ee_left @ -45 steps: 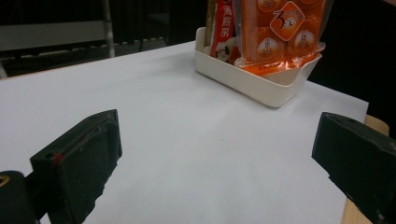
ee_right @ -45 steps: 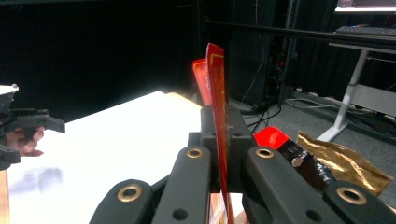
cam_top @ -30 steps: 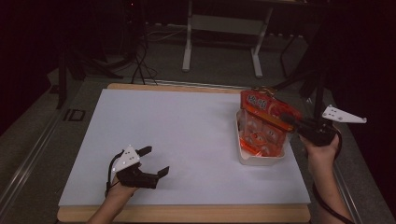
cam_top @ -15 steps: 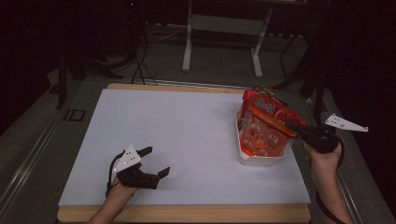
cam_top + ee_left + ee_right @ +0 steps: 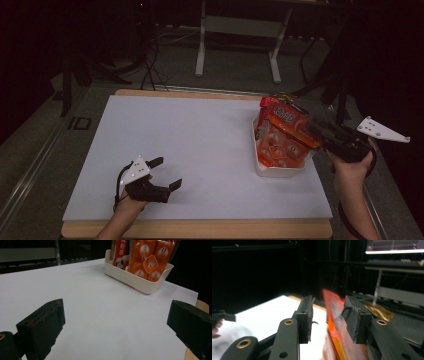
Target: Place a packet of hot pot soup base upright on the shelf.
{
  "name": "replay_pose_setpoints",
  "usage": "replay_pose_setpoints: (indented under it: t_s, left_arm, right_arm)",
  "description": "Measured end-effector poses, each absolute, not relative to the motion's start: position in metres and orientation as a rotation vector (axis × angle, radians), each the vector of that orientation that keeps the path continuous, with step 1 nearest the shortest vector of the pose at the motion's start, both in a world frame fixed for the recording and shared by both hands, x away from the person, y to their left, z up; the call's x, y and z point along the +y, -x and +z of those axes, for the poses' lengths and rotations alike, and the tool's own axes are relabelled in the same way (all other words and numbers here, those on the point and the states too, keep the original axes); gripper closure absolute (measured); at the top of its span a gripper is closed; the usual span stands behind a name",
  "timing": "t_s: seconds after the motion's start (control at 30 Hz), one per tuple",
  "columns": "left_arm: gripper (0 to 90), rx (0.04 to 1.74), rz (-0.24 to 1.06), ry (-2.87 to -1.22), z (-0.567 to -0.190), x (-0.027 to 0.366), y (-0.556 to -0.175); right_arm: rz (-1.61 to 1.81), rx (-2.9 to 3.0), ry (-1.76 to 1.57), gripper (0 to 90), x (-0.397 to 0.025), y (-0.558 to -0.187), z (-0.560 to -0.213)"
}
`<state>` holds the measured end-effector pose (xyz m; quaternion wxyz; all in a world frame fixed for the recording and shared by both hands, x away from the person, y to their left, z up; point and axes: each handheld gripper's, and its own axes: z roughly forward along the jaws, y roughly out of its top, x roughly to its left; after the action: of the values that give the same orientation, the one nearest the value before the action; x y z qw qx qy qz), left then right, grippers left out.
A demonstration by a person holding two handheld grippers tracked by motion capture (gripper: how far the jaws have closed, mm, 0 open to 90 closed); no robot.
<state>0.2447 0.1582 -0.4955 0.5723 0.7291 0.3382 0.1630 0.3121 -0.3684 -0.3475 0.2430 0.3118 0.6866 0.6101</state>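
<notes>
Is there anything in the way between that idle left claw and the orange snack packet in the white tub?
Nothing visible: bare white table lies between the open left gripper and the white tub holding the orange packet.

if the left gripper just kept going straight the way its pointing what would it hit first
Probably the white bin holding the orange snack packs, though it sits right of centre. The left gripper is open over bare white table, with nothing nearer; straight through the centre it might pass the bin's left end.
</notes>
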Motion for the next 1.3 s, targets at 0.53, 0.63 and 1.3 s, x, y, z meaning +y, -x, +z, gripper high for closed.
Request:
replay_pose_setpoints:
  t_s: [0.53,0.63,1.3]
  left_arm:
    - [2.2,0.78,0.372,-1.71,-0.494,0.159,-0.243]
    - [2.2,0.777,0.386,-1.711,-0.492,0.16,-0.242]
    - [2.2,0.771,0.37,-1.728,-0.496,0.159,-0.242]
  right_arm:
    - [1.787,2.038,-0.771,19.0,-0.317,-0.302,-0.349]
    - [1.809,2.077,-0.78,14.8,-0.309,-0.303,-0.36]
    - [1.73,2.282,-0.786,13.7,-0.279,-0.297,-0.425]
